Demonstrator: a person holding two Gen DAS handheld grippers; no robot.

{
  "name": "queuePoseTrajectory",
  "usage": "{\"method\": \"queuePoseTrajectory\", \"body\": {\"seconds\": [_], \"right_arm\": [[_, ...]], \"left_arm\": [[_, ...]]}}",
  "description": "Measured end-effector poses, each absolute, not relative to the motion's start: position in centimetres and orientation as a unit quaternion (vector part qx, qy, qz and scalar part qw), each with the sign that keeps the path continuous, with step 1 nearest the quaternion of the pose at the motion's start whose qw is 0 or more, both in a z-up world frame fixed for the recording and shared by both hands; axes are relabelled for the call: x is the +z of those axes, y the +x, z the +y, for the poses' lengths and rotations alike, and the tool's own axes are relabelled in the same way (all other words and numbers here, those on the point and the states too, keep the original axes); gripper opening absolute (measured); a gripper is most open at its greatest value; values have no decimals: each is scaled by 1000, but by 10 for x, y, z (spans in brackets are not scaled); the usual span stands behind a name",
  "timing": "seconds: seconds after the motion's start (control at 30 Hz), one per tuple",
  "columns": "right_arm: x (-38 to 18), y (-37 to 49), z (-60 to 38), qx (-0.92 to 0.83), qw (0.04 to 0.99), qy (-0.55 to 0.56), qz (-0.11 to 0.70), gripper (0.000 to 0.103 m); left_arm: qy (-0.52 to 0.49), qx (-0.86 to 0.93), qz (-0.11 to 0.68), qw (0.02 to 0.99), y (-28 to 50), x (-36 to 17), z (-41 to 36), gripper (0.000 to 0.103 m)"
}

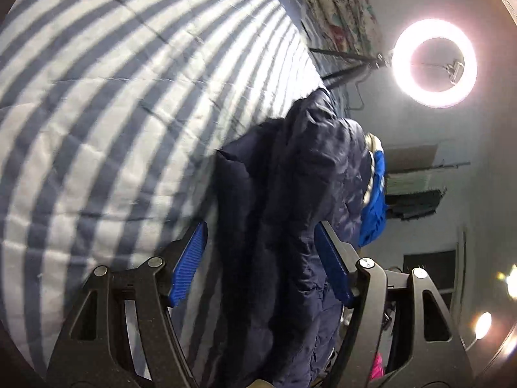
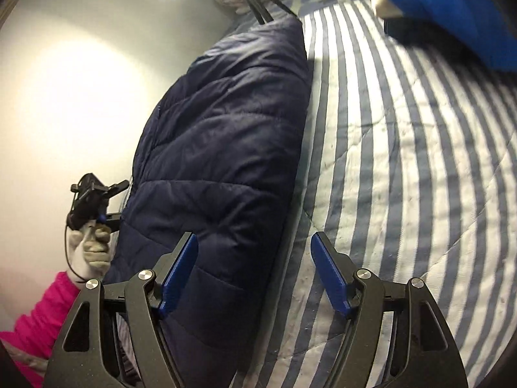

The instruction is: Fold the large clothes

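A dark navy quilted puffer jacket lies on a blue-and-white striped quilt. In the left wrist view my left gripper is open, its blue pads either side of a bunched fold of the jacket with gaps on both sides. In the right wrist view the jacket runs along the quilt's edge. My right gripper is open, its left pad over the jacket's edge, its right pad over the quilt. The left gripper also shows there, held by a gloved hand at the jacket's left side.
A bright blue garment lies beyond the jacket; it also shows at the top right of the right wrist view. A lit ring light on a tripod stands by the wall. A floral cloth lies at the quilt's far end.
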State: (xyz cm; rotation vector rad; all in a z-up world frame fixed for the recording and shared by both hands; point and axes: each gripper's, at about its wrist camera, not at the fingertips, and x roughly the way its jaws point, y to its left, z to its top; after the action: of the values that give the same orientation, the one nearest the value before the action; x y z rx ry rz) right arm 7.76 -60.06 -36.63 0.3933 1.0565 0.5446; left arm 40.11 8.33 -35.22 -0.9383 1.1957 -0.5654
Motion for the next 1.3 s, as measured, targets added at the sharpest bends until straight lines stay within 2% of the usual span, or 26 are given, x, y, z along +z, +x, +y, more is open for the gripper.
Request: {"method": "queuePoseTrajectory", "body": {"seconds": [0.3, 0.63, 0.7, 0.77, 1.03, 1.3], "right_arm": [[-392, 90, -596, 275, 791, 222, 499, 72], [-388, 101, -569, 282, 794, 221, 491, 72], [-388, 102, -562, 283, 795, 213, 492, 72], [-388, 102, -554, 280, 799, 200, 493, 72], [-375, 92, -540, 257, 813, 158, 498, 50], [-346, 79, -499, 215, 840, 54, 495, 27]], "left_arm": [[-404, -289, 539, 681, 411, -353, 57, 70], [-364, -285, 540, 704, 430, -344, 22, 70], [-349, -283, 539, 712, 432, -343, 15, 65], [-337, -279, 541, 718, 433, -341, 11, 56], [-271, -266, 528, 760, 427, -319, -6, 32], [-203, -250, 503, 802, 412, -293, -25, 22]]}}
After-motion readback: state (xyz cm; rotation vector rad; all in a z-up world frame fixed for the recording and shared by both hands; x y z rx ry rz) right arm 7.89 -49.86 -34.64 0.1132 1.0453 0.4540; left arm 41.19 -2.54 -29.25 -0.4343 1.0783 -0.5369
